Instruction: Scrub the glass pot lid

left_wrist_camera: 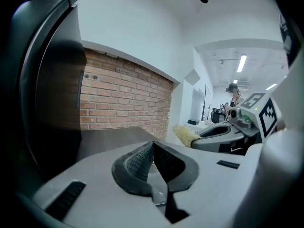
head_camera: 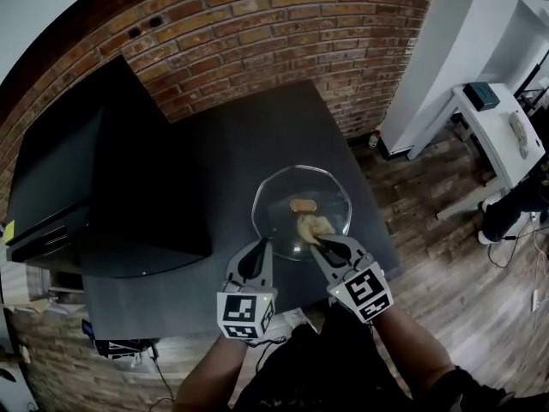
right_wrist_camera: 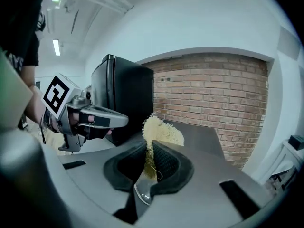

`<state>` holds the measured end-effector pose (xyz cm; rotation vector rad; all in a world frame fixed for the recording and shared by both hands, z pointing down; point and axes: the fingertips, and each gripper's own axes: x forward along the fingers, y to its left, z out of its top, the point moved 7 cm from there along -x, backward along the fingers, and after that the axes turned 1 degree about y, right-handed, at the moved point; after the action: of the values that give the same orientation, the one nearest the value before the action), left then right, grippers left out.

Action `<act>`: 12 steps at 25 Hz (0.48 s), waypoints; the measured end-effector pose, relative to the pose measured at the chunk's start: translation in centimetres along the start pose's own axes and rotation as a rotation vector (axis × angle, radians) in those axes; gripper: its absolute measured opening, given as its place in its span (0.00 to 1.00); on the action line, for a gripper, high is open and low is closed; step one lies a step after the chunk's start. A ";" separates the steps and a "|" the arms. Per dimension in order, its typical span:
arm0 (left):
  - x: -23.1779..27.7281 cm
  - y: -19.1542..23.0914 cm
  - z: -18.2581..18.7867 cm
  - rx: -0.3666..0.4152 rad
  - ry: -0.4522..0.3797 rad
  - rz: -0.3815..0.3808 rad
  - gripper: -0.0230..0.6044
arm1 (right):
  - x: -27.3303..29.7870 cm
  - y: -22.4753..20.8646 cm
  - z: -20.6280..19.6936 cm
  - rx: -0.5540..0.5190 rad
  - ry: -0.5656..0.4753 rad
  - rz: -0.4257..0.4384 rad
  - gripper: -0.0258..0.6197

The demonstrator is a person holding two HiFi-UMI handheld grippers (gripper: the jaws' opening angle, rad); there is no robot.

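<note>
The glass pot lid (head_camera: pixel 283 194) lies flat on the dark counter (head_camera: pixel 214 144), toward its 4 o'clock corner, well apart from the black appliance (head_camera: pixel 94 187) at 9 o'clock. The right tool (head_camera: pixel 321 241) is clamped on a pale fibrous scrubber (head_camera: pixel 312 227), which rests on the glass at the lid's 6 o'clock, just beside the brown knob (head_camera: pixel 302 205). The left tool (head_camera: pixel 261 249) has its jaws together on nothing and sits near the lid's 7 o'clock rim; contact cannot be told. To scrub well, the left tool should probably pin the rim so the lid cannot skate, while the right works small, even circles around the knob.
</note>
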<state>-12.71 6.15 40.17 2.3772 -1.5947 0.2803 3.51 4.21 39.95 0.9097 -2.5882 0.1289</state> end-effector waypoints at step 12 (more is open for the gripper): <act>-1.9 -3.2 1.5 0.009 -0.026 0.061 0.09 | -5.1 -3.1 1.0 0.070 -0.080 -0.032 0.10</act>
<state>-10.43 8.43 37.80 2.3513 -1.6832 0.2707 8.76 4.52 36.92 0.9999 -2.6559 0.1787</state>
